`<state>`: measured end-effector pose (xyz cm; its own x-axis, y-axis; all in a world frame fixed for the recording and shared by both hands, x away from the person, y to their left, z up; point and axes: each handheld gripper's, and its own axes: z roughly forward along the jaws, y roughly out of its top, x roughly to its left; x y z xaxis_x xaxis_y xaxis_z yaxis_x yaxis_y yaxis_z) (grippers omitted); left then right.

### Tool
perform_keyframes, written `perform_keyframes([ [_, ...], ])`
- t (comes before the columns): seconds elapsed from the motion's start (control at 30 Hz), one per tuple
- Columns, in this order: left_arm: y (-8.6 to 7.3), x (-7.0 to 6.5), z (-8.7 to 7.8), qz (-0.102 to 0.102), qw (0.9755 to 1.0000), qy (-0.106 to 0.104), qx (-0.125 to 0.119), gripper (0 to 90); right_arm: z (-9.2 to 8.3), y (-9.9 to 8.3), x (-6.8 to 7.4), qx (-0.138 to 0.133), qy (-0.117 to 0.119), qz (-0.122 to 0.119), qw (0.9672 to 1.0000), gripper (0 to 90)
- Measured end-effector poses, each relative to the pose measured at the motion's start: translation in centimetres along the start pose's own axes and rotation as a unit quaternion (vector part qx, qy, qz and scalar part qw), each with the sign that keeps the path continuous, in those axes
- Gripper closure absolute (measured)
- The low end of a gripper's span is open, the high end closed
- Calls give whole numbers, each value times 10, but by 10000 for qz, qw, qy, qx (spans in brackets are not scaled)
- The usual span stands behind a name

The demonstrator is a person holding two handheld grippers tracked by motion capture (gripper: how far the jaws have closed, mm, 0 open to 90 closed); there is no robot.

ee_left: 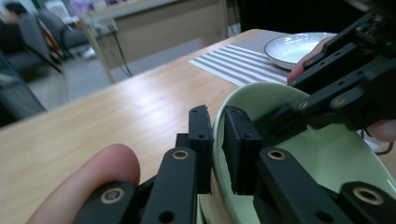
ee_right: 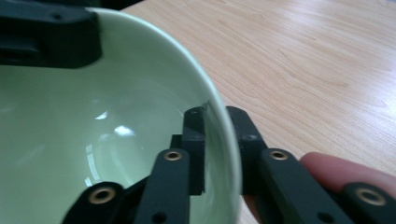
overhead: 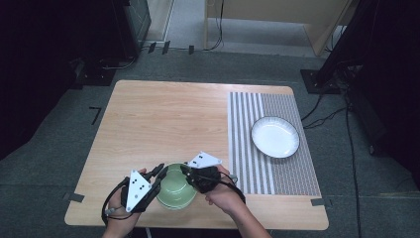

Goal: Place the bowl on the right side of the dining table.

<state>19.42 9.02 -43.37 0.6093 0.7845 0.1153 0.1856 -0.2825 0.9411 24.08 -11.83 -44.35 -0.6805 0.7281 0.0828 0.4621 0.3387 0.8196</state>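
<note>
A pale green bowl (overhead: 174,191) sits near the table's front edge, between both hands. My left gripper (overhead: 159,174) is shut on the bowl's left rim (ee_left: 215,140), one jaw outside and one inside. My right gripper (overhead: 187,171) is shut on the opposite rim (ee_right: 219,135), likewise with a jaw on each side of the wall. In the left gripper view the right gripper (ee_left: 299,112) reaches over the bowl's far edge. A white plate (overhead: 275,137) with a dark rim rests on the striped placemat (overhead: 247,148) at the right.
The wooden table (overhead: 163,119) is bare to the left and behind the bowl. The placemat covers the table's right third. Cables and dark stands lie on the floor beyond the table.
</note>
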Motion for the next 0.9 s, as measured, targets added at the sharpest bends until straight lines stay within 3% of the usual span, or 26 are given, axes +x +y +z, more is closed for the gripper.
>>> perform_keyframes([
  [0.1, -2, 4, 2, -308, 9994, -22, 133, 764, -6, -2, 5, -103, -189, -285, 9994, 842],
  [0.13, -2, 4, 2, -308, 9994, -22, 133, 758, -7, -3, 6, -160, -229, -313, 9991, 843],
  [0.17, -1, 5, 2, -433, 9988, -131, 171, 758, -7, -3, 6, -160, -229, -313, 9991, 843],
  [0.27, 0, 6, 4, -611, 9966, -417, 356, 591, -10, -4, 10, -204, -360, -444, 9982, 844],
  [0.37, 1, 6, 6, -762, 9946, -411, 574, 524, -12, -5, 14, -310, -519, -519, 9968, 843],
  [0.5, -1, 3, 10, -955, 9911, -301, 878, 514, -14, -5, 20, -401, -738, -708, 9940, 841],
  [0.63, -1, 1, 13, -978, 9897, -66, 1043, 576, -17, -6, 26, -516, -907, -855, 9909, 840],
  [0.67, -1, 0, 13, -974, 9896, 19, 1062, 669, -17, -6, 26, -545, -941, -914, 9899, 840],
  [0.7, -1, 1, 13, -971, 9896, 81, 1062, 669, -18, -6, 28, -571, -984, -939, 9891, 839],
  [0.77, -3, 2, 13, -931, 9900, 255, 1029, 791, -19, -7, 30, -606, -1035, -1005, 9877, 839],
  [0.83, -4, 1, 13, -877, 9910, 240, 987, 819, -20, -7, 31, -622, -1091, -1057, 9864, 839],
  [0.9, -5, -1, 12, -726, 9927, 296, 913, 830, -20, -7, 30, -635, -1057, -1009, 9872, 836],
])
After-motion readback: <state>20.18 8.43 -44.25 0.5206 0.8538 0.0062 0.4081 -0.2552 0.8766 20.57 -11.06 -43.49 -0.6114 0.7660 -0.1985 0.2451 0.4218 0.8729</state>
